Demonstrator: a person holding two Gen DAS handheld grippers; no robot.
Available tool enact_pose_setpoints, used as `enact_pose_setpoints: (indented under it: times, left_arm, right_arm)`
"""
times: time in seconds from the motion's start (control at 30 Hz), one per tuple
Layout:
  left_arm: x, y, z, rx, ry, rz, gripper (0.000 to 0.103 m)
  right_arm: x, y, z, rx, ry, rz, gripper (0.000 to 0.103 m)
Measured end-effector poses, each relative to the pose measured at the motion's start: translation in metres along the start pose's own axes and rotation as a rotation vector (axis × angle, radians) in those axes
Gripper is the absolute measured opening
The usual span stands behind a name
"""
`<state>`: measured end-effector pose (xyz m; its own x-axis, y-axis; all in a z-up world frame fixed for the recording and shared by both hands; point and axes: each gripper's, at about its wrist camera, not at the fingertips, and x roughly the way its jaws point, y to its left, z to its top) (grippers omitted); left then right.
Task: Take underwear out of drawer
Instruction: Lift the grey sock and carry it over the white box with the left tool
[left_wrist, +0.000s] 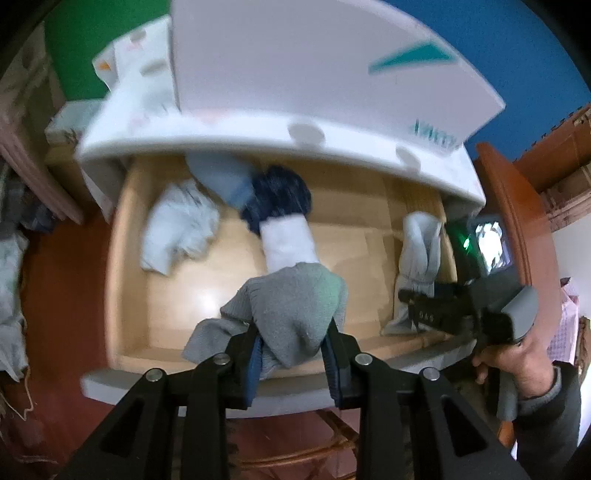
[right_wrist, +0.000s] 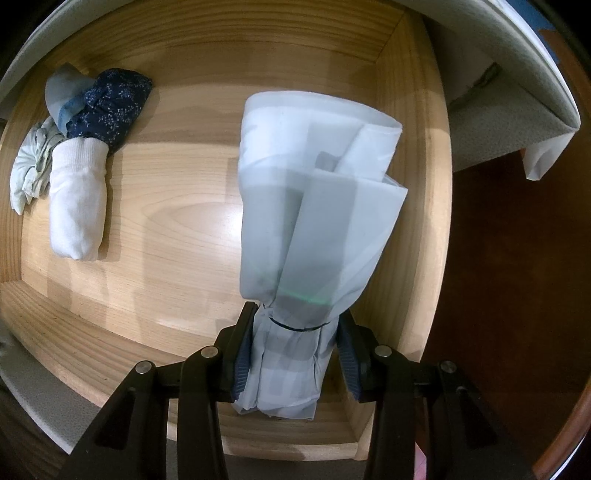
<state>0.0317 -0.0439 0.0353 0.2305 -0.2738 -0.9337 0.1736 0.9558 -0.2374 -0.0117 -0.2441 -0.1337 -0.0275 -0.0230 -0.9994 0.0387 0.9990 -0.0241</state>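
You've got red-brown floor (left_wrist: 66, 295), green wall panel (left_wrist: 92, 48), blue wall (left_wrist: 517, 55), wooden door frame (left_wrist: 517, 221), wicker chair (left_wrist: 314, 443) below.

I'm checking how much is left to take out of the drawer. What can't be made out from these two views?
- Back of the light wooden drawer: left wrist view, hidden under the white cabinet top.
- Pale blue folded garment: right wrist view, its end is hidden behind the right gripper.
- Grey knitted garment: left wrist view, its lower part is hidden behind the left gripper.
- Teal lettering: motion-blurred, unreadable.
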Motion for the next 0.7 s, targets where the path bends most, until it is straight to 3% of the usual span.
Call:
enact_pose_setpoints:
  times: [0.27,0.43,0.7]
  left_arm:
    - [-0.084,-0.003,0.03,0.074,-0.168,0.047,0.029]
    - [-0.126,-0.01,0.065,0.093,-0.274,0.056,0.029]
    - [-0.144,-0.022,0.131,0.127,-0.341,0.103,0.029]
  right_arm:
    - [0.0,0.002,-0.001,0.004,-0.002,-0.003,0.038]
    - [0.001,0.001,-0.001,0.005,-0.004,0.003,0.038]
    - [0.0,-0.002,-0.001,0.008,-0.006,0.009,0.038]
